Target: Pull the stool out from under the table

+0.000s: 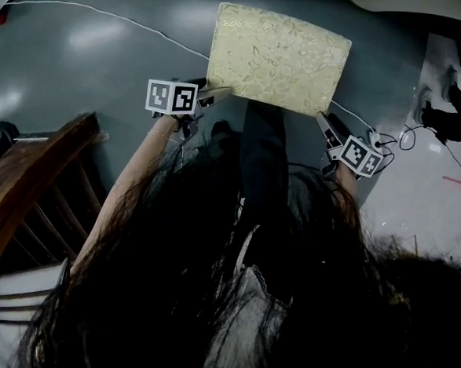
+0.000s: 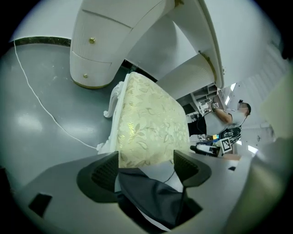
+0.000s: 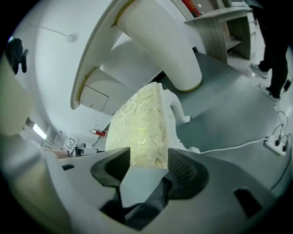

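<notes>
Stool [image 1: 279,57] with a gold leaf-patterned cushion and white carved legs stands on the grey floor [image 1: 82,59] directly in front of the person, its far end toward the white table [image 2: 103,50], whose ribbed pedestal rises just behind it. From overhead the whole seat is in sight and the table's pale edge [image 1: 416,5] does not cover it, so the stool appears to be largely out from under the top. The left claw [image 1: 213,95] sits at the seat's near-left corner and the right claw [image 1: 325,127] at its near-right corner. Seen along its own length, each has its jaws standing apart, with the near edge of the cushion framed at their tips rather than pinched between them; neither the left claw [image 2: 146,167] nor the right claw [image 3: 149,167] has closed on anything. The step in hand looks like taking hold of, or steadying, the near edge for the pull. The next move would call for both claws to bite on the seat rim together and draw straight back evenly, minding the white cable [image 1: 108,13] lying on the floor beside the stool and the wooden chair [image 1: 25,188] at the person's left.
</notes>
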